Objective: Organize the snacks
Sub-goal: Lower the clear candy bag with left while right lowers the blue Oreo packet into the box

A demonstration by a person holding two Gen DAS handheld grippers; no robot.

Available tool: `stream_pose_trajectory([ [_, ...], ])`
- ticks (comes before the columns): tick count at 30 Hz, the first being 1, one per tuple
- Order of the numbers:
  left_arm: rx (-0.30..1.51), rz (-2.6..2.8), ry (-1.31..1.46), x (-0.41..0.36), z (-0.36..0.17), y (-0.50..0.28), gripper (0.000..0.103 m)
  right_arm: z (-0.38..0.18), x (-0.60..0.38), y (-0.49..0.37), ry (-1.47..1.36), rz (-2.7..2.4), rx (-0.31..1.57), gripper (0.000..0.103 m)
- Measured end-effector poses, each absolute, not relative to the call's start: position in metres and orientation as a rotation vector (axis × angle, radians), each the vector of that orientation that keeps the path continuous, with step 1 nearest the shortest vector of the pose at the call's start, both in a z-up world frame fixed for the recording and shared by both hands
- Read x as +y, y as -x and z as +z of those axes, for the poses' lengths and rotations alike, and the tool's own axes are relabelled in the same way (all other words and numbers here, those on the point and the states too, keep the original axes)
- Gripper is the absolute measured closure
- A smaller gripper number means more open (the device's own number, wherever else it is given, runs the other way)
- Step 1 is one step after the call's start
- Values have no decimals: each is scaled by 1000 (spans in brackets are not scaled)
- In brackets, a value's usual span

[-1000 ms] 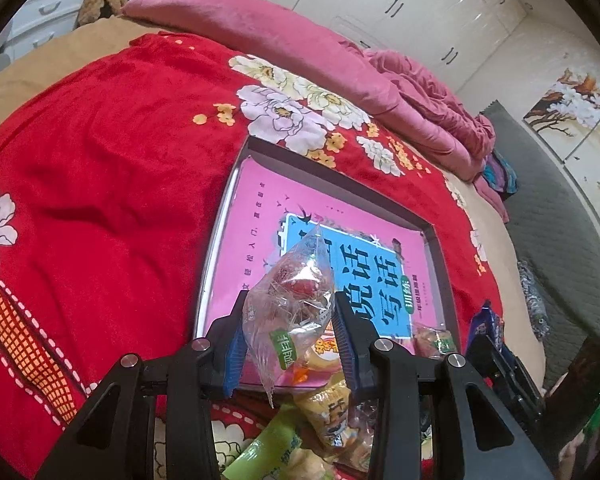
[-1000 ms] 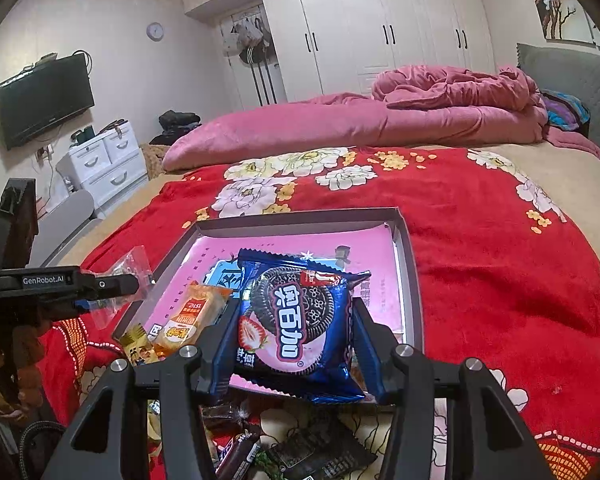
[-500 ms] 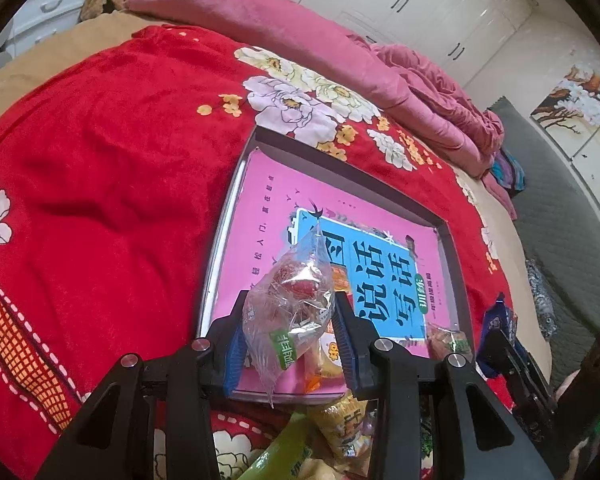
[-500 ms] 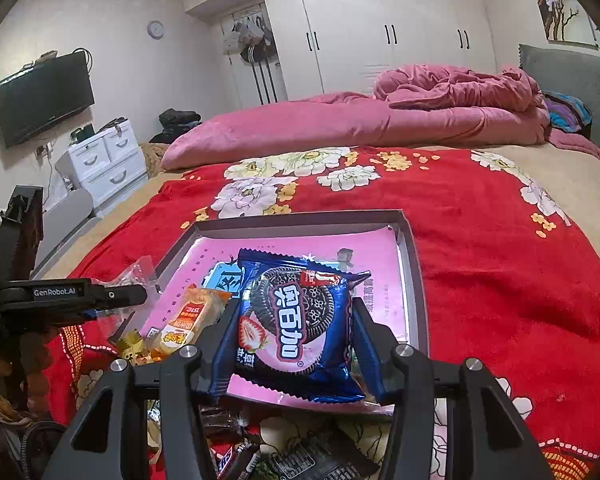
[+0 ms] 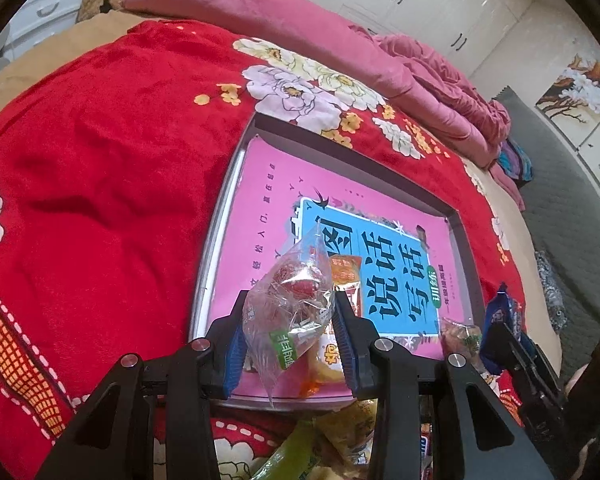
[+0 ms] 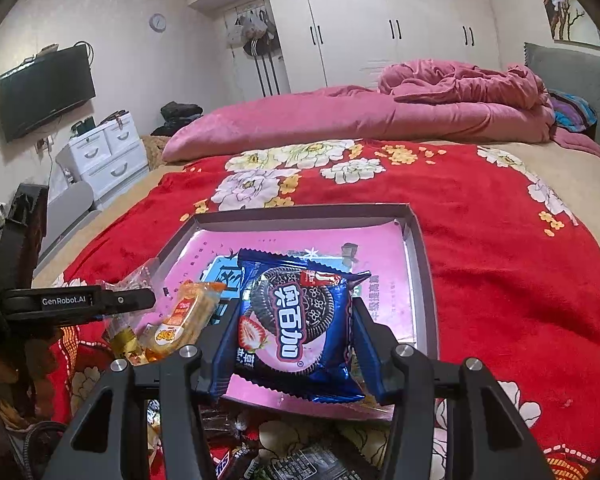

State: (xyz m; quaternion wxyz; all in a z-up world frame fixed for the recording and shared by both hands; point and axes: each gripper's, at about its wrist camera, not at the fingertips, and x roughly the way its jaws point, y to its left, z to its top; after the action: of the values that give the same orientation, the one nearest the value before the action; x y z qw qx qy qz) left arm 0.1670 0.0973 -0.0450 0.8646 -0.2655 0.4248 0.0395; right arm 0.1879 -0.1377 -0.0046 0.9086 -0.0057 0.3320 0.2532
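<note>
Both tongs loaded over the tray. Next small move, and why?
Probably lower the right tongs and release the blue cookie pack into the tray: it hangs above the bare pink liner, while the left tongs grip a clear candy bag.

My left claw (image 5: 289,334): matt black plastic arms, blue pads, bright metal screw heads. In it, clear crinkly plastic snack bag (image 5: 290,300), glossy. My right claw (image 6: 293,342): same matt black plastic; its blue cookie packet (image 6: 298,322) shiny foil-like film. Tray (image 5: 216,256): smooth grey metal-looking rim, glossy pink printed sheet inside. Red bedspread (image 6: 500,248): plush, fuzzy cloth. Pink quilt (image 6: 380,114): soft velvety fabric.
</note>
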Motion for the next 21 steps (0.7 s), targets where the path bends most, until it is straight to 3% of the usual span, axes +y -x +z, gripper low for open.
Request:
stream_pose_trajectory([
  [21, 897, 3, 626, 89, -52, -173, 62, -15, -121, -197, 47, 556, 714, 51],
])
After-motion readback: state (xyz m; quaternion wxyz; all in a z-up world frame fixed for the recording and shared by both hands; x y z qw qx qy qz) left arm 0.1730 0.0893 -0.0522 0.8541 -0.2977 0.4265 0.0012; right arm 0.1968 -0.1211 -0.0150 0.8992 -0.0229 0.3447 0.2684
